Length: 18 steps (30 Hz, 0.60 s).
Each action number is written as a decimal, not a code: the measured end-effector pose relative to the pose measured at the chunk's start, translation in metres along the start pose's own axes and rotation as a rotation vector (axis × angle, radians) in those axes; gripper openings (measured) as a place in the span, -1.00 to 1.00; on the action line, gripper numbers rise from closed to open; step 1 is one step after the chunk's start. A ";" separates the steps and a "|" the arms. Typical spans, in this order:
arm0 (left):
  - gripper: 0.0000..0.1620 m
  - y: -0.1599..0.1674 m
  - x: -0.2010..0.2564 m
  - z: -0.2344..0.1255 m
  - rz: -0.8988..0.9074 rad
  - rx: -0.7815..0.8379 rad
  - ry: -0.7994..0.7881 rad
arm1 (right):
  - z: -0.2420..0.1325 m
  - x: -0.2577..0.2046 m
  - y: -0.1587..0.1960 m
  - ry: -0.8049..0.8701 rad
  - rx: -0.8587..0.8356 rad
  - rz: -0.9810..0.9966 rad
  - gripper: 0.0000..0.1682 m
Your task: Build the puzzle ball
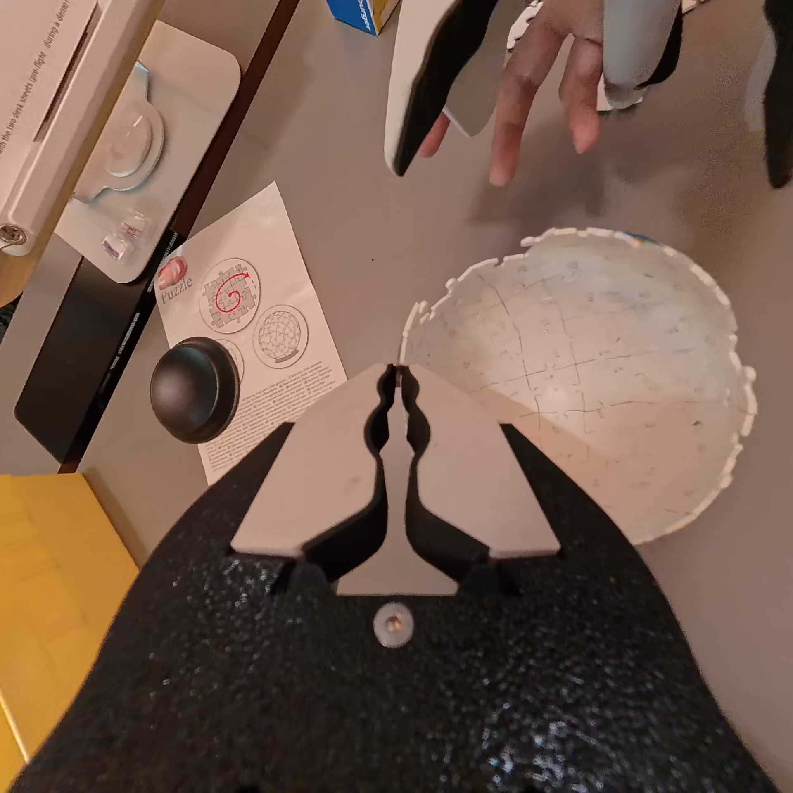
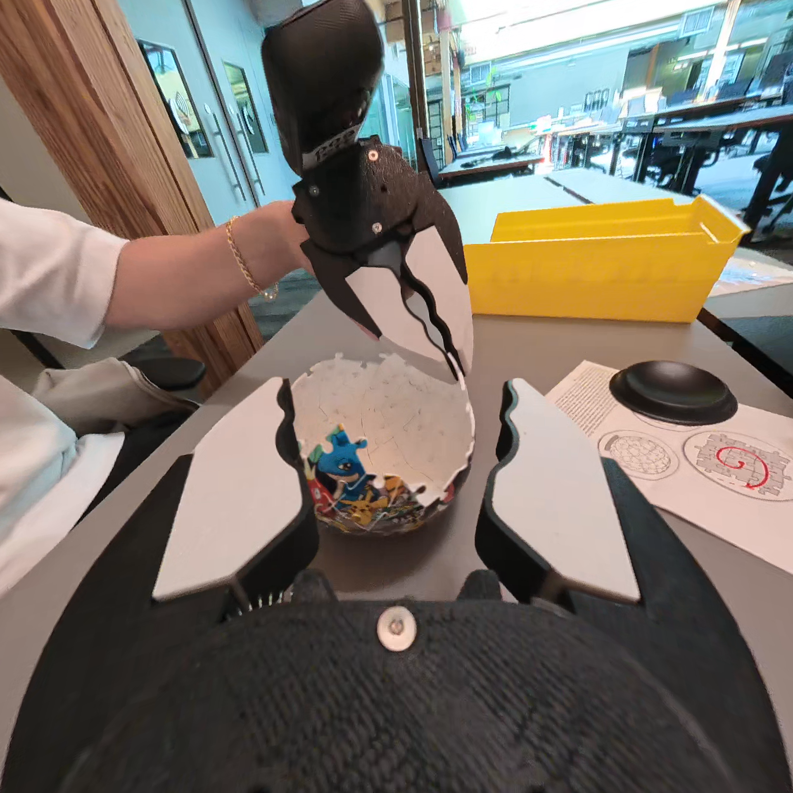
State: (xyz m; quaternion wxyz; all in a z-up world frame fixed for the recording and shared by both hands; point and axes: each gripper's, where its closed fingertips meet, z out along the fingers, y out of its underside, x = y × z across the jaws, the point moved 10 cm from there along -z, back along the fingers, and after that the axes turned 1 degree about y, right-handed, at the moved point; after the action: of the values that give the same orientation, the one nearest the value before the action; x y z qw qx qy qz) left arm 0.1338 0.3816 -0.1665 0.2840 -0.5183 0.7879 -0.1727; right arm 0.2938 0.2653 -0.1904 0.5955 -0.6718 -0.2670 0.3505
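While the left gripper [image 1: 395,373], seen from its own camera, pinches the jagged rim of the half-built puzzle ball [image 1: 600,377] on the grey table [image 1: 364,206], the right wrist view shows the right gripper [image 2: 397,399] gaping wide, empty, just before the ball's cartoon-printed shell.

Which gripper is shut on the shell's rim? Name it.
The left gripper: its fingers are closed on the rim of the half-built puzzle ball. The right gripper is wide open and holds nothing.
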 end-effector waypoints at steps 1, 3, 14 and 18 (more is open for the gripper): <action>-0.98 0.000 0.000 0.000 0.014 0.004 -0.006 | -0.001 -0.001 0.003 -0.009 -0.017 0.011 0.13; -0.98 0.000 0.002 0.001 0.035 0.012 -0.020 | -0.003 -0.006 0.012 -0.059 -0.077 -0.011 0.20; -0.97 0.004 0.001 0.002 0.043 -0.045 -0.045 | 0.016 -0.008 0.034 -0.024 -0.258 -0.098 0.19; -0.96 0.001 0.000 0.001 0.044 -0.053 -0.044 | 0.023 -0.011 0.036 -0.073 -0.261 -0.077 0.13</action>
State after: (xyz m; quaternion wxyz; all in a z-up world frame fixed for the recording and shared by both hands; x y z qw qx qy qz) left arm 0.1335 0.3819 -0.1685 0.2912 -0.5117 0.7971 -0.1342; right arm 0.2667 0.2659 -0.2251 0.5058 -0.7195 -0.3576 0.3139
